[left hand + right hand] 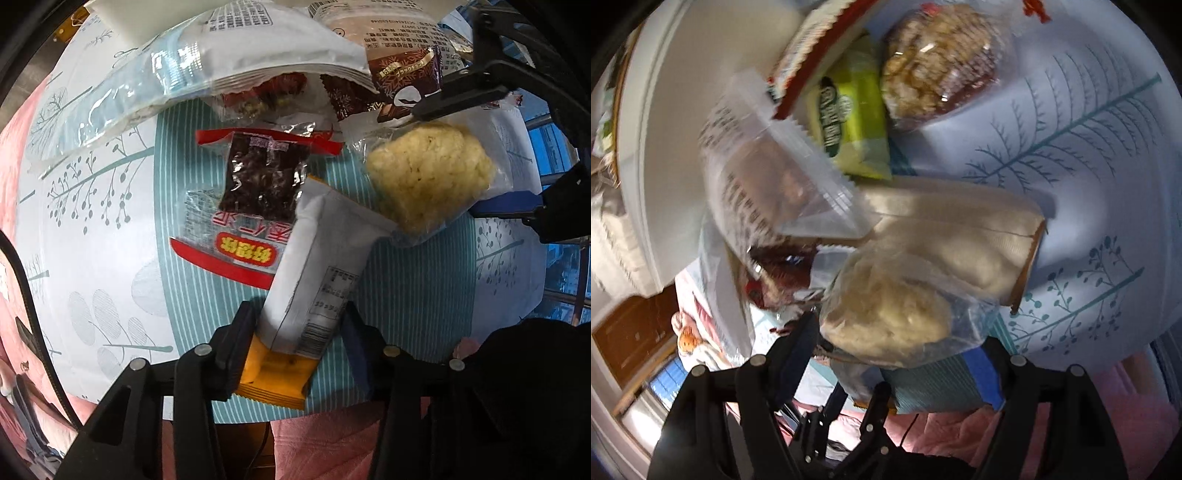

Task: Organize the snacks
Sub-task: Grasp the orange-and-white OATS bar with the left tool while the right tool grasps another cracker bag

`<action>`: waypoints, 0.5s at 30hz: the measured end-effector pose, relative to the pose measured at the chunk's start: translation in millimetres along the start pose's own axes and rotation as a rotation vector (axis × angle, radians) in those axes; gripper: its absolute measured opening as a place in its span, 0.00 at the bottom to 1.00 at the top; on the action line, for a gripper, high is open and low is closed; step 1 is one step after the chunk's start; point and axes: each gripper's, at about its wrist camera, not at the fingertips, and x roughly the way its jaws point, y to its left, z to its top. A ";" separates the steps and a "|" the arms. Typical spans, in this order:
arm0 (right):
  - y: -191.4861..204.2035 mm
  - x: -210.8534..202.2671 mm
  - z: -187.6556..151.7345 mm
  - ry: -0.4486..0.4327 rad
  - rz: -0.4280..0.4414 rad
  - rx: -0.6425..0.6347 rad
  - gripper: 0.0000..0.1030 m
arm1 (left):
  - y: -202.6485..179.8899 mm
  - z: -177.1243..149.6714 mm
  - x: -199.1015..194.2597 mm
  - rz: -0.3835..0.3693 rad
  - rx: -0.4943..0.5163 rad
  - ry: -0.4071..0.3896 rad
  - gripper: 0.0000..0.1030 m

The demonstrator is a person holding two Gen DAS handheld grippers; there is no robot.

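The left tool (299, 332) is closed on a long white snack pouch with an orange crimped end (317, 280), its two black fingers pinching the pouch near that orange end; the pouch's long axis runs straight ahead from the tool, slanting up and a little to the right, so its far white end lies over the dark red-trimmed packet of raisin-like fruit (264, 177) and just beside the clear bag of pale yellow puffed rice cake (430, 173). The right tool (476, 155) stands around that clear bag, one black finger above it and one blue-padded finger below; in the right wrist view the bag (886, 314) fills the gap between the fingers, so I judge it gripped, though the blur leaves the contact uncertain. All of this lies on a teal-and-white tree-patterned cloth (110, 221) spread over a pink bed cover (332, 435); a brown chocolate wrapper (406, 85) and a large clear-and-white bag (184, 74) crowd the far side. The two held snacks sit close, the left one nearer the cloth's middle; the coming move likely turns on drawing them apart without the pouch tip snagging the rice cake bag.
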 end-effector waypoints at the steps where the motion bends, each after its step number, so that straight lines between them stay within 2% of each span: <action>1: 0.7 1.4 1.0 0.003 -0.005 0.010 0.75 | 1.3 3.5 -1.3 -0.001 0.005 0.003 0.41; 7: 8.2 8.3 1.6 0.014 -0.033 0.040 0.74 | -1.3 7.3 -1.7 -0.015 0.015 0.016 0.40; 10: 7.5 8.5 1.6 0.019 -0.034 0.058 0.66 | 4.0 8.1 -2.3 -0.030 0.005 0.017 0.39; 15: 10.0 11.2 -3.8 0.023 -0.027 0.057 0.60 | 15.8 6.6 -6.4 -0.047 -0.010 0.009 0.39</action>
